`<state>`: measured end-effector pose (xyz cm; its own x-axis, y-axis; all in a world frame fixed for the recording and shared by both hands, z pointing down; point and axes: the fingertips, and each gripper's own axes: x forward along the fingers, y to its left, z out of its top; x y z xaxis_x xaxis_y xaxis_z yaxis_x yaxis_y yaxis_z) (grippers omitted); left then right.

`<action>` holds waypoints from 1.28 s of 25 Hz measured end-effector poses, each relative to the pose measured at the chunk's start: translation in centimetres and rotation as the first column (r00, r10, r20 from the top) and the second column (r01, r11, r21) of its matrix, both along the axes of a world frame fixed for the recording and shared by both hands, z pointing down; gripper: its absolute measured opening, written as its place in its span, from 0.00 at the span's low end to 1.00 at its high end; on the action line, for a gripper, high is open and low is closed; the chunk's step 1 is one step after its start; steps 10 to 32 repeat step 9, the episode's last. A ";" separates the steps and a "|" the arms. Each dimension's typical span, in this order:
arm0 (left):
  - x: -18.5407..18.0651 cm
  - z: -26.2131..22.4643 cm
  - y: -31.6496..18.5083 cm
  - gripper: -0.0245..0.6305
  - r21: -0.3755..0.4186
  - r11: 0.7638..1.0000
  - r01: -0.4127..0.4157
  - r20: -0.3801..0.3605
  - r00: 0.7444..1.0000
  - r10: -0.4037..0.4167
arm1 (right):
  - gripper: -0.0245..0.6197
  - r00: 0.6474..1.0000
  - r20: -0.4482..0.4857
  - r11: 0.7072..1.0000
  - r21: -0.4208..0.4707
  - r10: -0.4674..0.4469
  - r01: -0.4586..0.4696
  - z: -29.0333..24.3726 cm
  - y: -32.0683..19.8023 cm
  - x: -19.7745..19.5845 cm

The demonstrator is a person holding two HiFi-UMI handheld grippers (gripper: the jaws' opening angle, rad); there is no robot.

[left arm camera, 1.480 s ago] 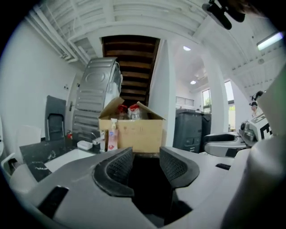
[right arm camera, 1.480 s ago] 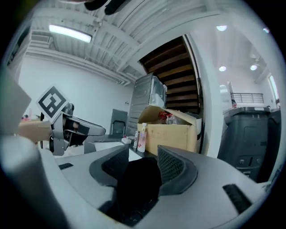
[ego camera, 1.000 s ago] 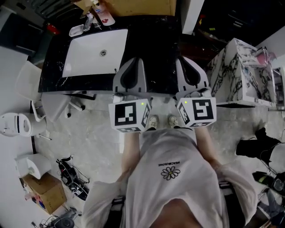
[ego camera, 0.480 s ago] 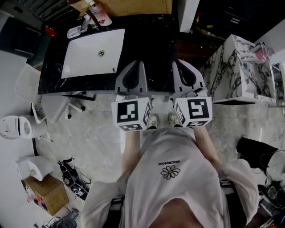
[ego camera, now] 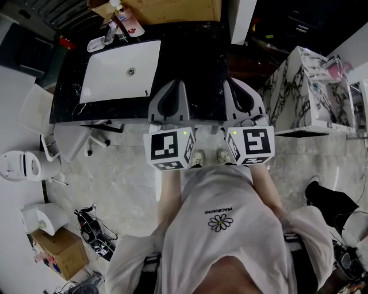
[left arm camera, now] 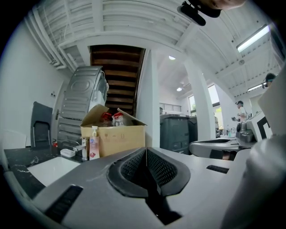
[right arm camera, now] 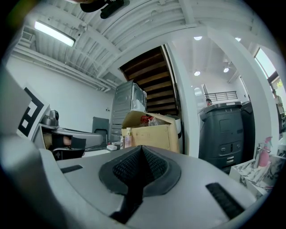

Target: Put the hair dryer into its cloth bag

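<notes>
Jaws of the left hand-held gripper are pressed together with nothing between them. The right hand-held gripper is in the same condition: pads closed flat on each other, no load.

In the head view, the left hand-held gripper and the right hand-held gripper are held level and side by side in front of the person's chest. Both point over the near edge of the black table. This closed, parallel posture suggests a neutral ready position rather than a reach, since neither unit is aimed at a particular object.

The table carries a white sink. At its far edge are a pump bottle and an open cardboard box.

The hair dryer and its cloth bag appear in no view, so their location cannot be stated. Both must be located before any grasp. Whether bagging is pending or complete cannot be judged from this position.
</notes>
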<state>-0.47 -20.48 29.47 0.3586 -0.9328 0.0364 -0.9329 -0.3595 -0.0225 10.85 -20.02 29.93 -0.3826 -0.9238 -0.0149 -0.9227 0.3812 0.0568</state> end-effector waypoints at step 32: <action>0.0 0.3 0.0 0.07 -0.016 1.000 0.004 -0.001 1.000 -0.004 | 0.06 1.000 0.001 1.000 -0.007 0.005 -0.005 0.1 -0.1 0.5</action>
